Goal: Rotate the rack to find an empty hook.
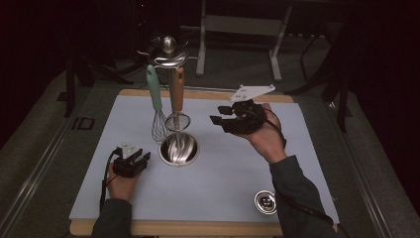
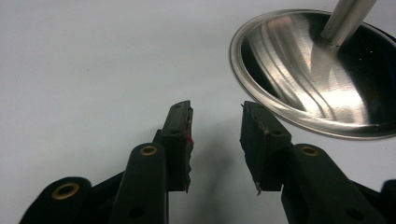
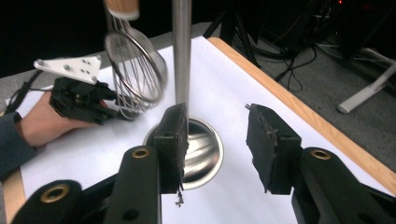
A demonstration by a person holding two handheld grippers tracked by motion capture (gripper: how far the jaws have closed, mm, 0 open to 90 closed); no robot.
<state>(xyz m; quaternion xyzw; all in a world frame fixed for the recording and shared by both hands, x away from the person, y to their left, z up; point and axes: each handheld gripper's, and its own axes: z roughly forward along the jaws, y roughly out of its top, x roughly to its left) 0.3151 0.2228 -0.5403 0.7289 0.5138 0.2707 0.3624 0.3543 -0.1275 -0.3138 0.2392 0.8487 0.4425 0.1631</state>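
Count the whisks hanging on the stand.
2. The teal-handled whisk hangs on the left of the stand's pole; the wooden-handled whisk hangs just right of it, above the round steel base. No others seem hidden.

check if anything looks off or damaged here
Nothing is spilled or knocked over. The one oddity: the black pads on the right gripper look frayed, with loose shreds at their edges. Both whisks hang straight on the stand.

The whisk's (image 3: 135, 74) wooden handle is cut off by the right gripper view's top edge.
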